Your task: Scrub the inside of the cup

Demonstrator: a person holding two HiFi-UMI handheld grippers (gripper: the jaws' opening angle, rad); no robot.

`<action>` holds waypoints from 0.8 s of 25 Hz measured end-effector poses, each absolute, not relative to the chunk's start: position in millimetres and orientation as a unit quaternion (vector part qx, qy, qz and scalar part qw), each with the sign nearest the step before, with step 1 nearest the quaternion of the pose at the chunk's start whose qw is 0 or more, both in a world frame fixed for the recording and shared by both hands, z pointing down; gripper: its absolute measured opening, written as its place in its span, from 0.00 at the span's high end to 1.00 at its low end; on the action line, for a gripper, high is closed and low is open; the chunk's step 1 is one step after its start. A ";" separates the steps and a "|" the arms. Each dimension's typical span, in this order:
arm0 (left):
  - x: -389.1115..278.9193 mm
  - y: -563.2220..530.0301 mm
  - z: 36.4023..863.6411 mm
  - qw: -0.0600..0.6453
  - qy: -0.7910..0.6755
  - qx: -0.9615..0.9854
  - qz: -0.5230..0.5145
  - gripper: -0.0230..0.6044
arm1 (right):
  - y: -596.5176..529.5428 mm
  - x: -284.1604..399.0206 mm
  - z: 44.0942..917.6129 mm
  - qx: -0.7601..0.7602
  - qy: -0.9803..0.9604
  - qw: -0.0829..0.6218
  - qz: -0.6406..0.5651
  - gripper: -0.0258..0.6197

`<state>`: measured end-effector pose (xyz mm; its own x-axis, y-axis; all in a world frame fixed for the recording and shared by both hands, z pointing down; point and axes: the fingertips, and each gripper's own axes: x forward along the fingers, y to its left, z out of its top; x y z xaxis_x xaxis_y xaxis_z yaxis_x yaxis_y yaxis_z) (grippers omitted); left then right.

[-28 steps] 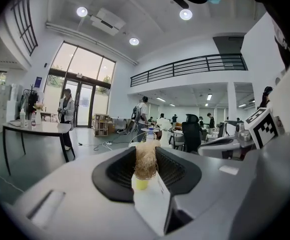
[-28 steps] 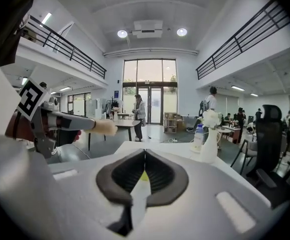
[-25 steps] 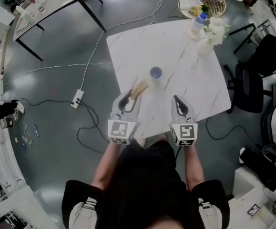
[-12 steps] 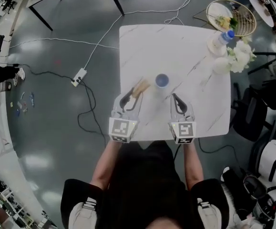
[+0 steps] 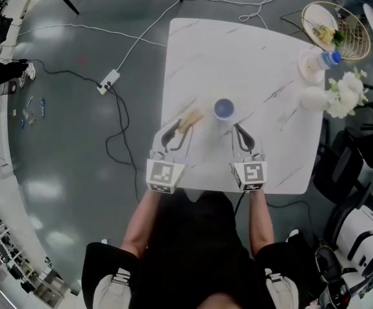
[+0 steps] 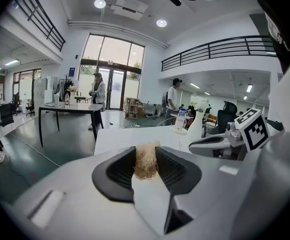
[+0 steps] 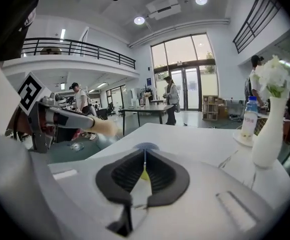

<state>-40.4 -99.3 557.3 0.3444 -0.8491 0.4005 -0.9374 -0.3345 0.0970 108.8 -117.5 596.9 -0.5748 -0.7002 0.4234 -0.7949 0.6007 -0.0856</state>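
White marble-patterned desk (image 5: 238, 50) surface is recorded beneath both tools, at the edge nearest the person (image 5: 196, 250). The left tool (image 5: 177, 131) is found nearer than the cup (image 5: 223, 109) and to its left. Its jaws are closed on a tan fibre brush (image 6: 146, 164), which is clamped between the ribbed pads. The brush projects past the tips toward the cup and is seen to stop short of it.

The right tool (image 5: 238, 132) is held just nearer than the cup and slightly to its right. Its jaws are set together with only a thin slit left between the pads, and nothing is gripped.

The blue cup is stood upright on the desk, mouth up, near the desk's middle and just beyond the tips of both tools. No contact with either tool is seen.

Farther than the cup and well to its right, a plastic bottle (image 5: 320, 61) with a blue cap and a white vase (image 5: 312, 98) of white flowers are noted at the desk edge. Beyond these, off the desk, a gold wire basket (image 5: 337, 21) is seen. To the cup's left, on the grey floor (image 5: 76, 140), a power strip (image 5: 109, 80) with trailing cables is recorded.
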 end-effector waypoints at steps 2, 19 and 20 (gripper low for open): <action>-41.2 -98.8 563.8 0.163 -0.559 0.800 0.144 0.76 | -118.8 106.7 608.3 0.413 -0.882 0.182 0.138 0.92; -46.9 -104.5 591.3 0.182 -0.579 0.779 0.158 0.76 | -136.7 80.9 673.3 0.360 -0.897 0.225 0.124 0.48; -47.6 -105.9 590.9 0.185 -0.580 0.778 0.159 0.76 | -137.8 79.7 674.1 0.359 -0.897 0.225 0.124 0.48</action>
